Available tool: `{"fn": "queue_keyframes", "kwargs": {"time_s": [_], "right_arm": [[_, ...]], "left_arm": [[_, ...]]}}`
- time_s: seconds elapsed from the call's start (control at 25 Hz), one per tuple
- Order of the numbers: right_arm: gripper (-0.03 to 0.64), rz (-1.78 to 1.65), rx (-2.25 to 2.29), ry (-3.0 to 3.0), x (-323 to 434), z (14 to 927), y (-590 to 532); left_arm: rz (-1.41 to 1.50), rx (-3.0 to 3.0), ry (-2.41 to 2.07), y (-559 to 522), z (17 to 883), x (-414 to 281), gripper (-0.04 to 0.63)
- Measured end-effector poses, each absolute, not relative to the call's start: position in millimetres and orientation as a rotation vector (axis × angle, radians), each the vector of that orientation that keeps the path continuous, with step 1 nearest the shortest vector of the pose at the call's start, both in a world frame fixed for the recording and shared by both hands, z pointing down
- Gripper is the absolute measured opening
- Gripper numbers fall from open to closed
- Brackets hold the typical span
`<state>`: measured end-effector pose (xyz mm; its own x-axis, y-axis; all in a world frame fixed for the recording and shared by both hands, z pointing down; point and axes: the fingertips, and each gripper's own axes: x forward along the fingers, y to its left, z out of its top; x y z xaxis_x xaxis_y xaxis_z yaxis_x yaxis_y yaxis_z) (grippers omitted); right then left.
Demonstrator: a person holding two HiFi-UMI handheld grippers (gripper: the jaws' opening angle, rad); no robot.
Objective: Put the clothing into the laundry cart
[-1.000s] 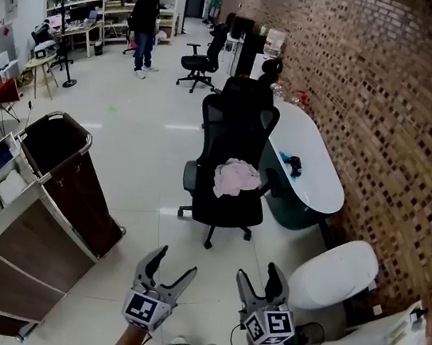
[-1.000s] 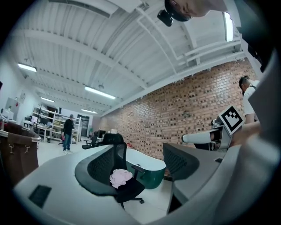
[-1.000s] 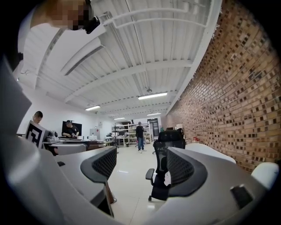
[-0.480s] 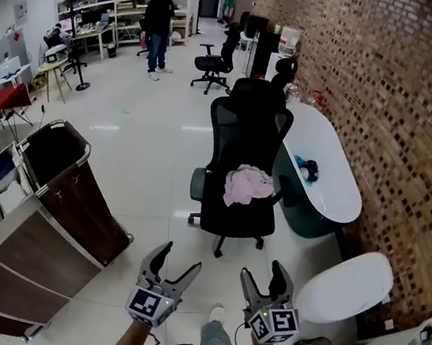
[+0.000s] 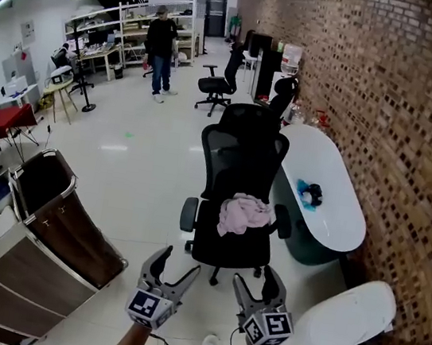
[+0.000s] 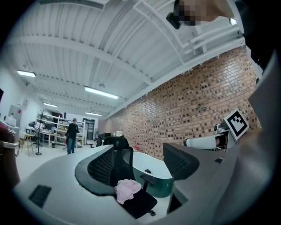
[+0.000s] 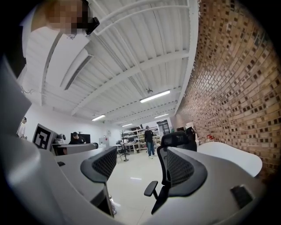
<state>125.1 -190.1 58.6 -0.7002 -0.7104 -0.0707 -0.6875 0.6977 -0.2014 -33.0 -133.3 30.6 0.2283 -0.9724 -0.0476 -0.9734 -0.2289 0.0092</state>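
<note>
Both are held low and level in front of the person: the left gripper (image 5: 175,269) and the right gripper (image 5: 255,281) each have their jaws spread, with nothing caught between them. The pink garment (image 5: 243,214) lies crumpled on the seat of the black office chair (image 5: 243,152), straight ahead of the pair and still well apart from them. The left gripper view frames it between its jaws, while the right gripper view looks past the chair's armrest (image 7: 151,188) instead. The laundry cart (image 5: 82,232) stands off to the left of the left gripper, its dark bag open at the top.

I'd say this is the approach. To do it well, close in on the seat from the front and come down on the heaped top of the cloth, so the jaws bite fabric and not the seat or an armrest. The right gripper can gather any trailing end. Lift clear of the armrests before swinging left to the cart.
</note>
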Motion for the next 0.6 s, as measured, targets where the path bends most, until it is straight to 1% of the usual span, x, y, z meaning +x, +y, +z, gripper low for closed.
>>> {"fn": "queue_keyframes", "kwargs": {"time_s": [0.24,0.32,0.44,0.6], "right_arm": [[0.368,-0.276,-1.189,2.727,156.3,69.7,-231.7],[0.367,-0.275,-1.192,2.741,161.9,77.1,-240.0],[0.368,-0.298,-1.186,2.751,163.8,86.5,-245.2],[0.367,-0.345,-1.197,2.745,160.0,100.7,-256.9]], "left_arm": [[0.117,-2.476,1.89,-175.2,20.1,-1.4,0.341],[0.166,-2.465,1.929,-183.7,21.7,-4.2,0.341],[0.095,-2.43,1.982,-194.3,42.7,-18.7,0.341],[0.074,-2.465,1.966,-200.3,40.8,-12.8,0.341]]}}
